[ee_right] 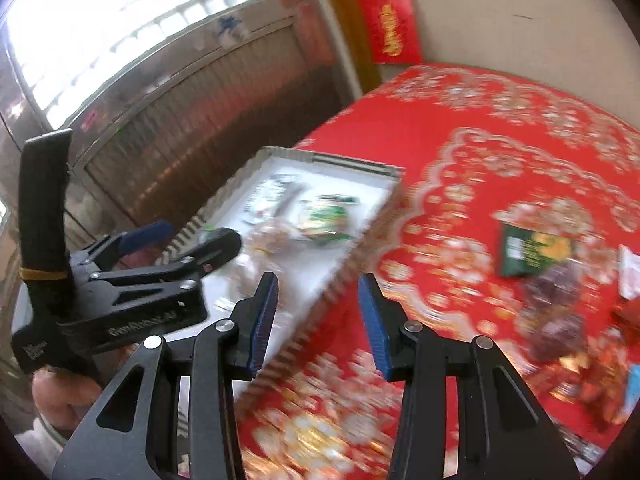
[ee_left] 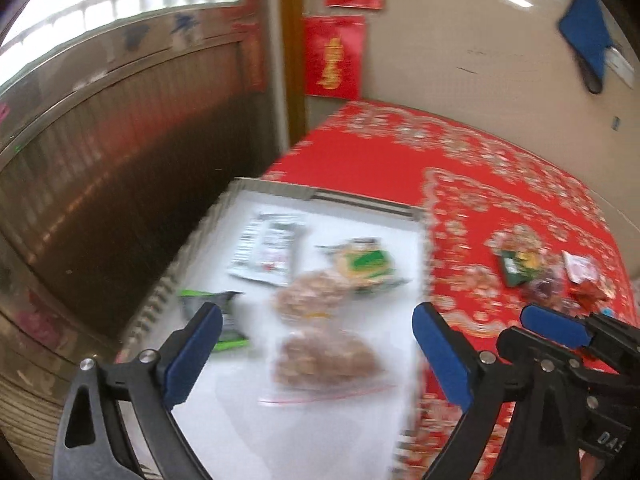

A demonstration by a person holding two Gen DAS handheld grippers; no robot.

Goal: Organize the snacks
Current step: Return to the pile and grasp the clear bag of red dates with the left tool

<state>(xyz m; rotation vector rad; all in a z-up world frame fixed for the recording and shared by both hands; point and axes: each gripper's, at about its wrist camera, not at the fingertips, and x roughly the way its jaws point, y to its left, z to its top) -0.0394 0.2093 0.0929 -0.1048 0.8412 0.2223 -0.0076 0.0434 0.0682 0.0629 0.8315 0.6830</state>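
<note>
A white tray (ee_left: 224,216) (ee_right: 360,168) stands at the left end of the table. It holds a white packet (ee_left: 268,254), a green and yellow packet (ee_left: 364,264), a green and black packet (ee_left: 224,320) and two clear bags of brown snacks (ee_left: 324,360). My left gripper (ee_left: 318,314) (ee_right: 188,236) hovers over the tray, jaws wide open and empty. My right gripper (ee_right: 318,280) is over the tray's right edge, open with nothing between its pads. On the cloth to the right lie a dark green packet (ee_right: 532,252) (ee_left: 516,266), a clear bag of purple snacks (ee_right: 556,308) and red wrappers (ee_right: 600,380).
A red patterned cloth (ee_left: 480,184) covers the table. A ribbed brown panel (ee_left: 120,168) under a bright window runs close along the tray's left side. Red posters (ee_left: 334,56) hang on the far wall. A hand (ee_right: 60,392) holds the left gripper's handle. Both views are motion-blurred.
</note>
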